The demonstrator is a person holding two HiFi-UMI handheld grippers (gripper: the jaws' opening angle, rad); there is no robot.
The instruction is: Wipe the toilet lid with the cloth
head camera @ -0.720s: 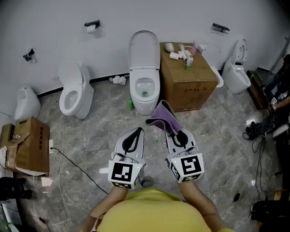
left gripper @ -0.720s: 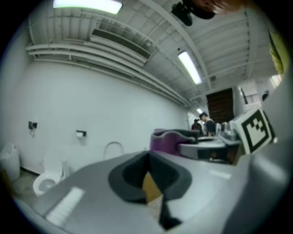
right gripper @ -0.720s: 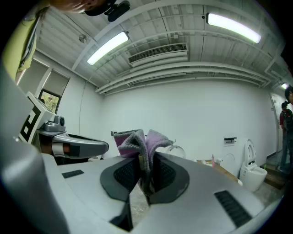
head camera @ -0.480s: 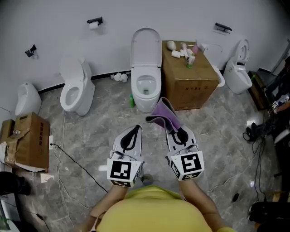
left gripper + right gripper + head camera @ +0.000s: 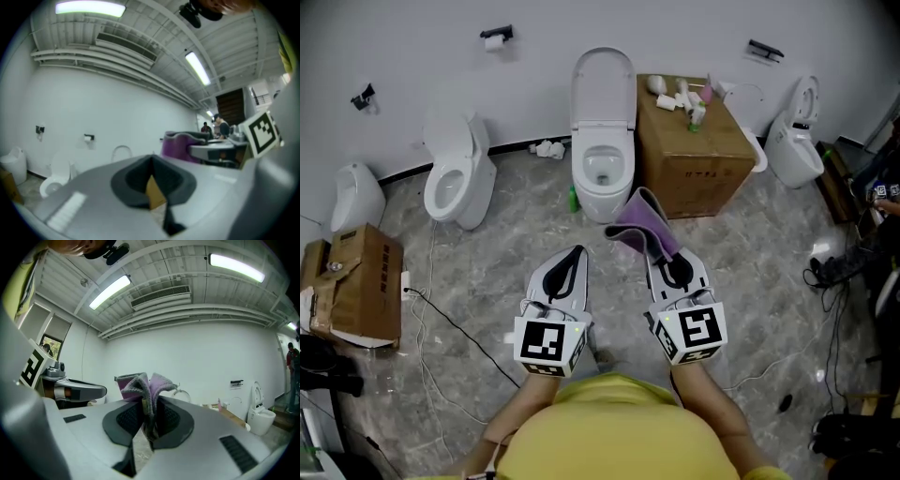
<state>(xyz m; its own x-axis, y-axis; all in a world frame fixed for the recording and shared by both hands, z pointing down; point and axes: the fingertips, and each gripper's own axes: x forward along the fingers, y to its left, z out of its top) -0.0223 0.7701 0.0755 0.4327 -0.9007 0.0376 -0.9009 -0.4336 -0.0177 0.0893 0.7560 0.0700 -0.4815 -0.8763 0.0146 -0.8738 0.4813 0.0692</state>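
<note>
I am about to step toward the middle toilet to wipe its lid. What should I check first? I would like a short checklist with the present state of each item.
1. Cloth gripped: ok. The right gripper is shut on the purple cloth.
2. Left gripper free: ok. It is shut and holds nothing.
3. Toilet lid within reach: not ok. The raised lid is far ahead of both grippers.
4. Walking path: ok, probably. The cable lies off to the left.
5. Dirt on the lid: cannot tell.
</note>
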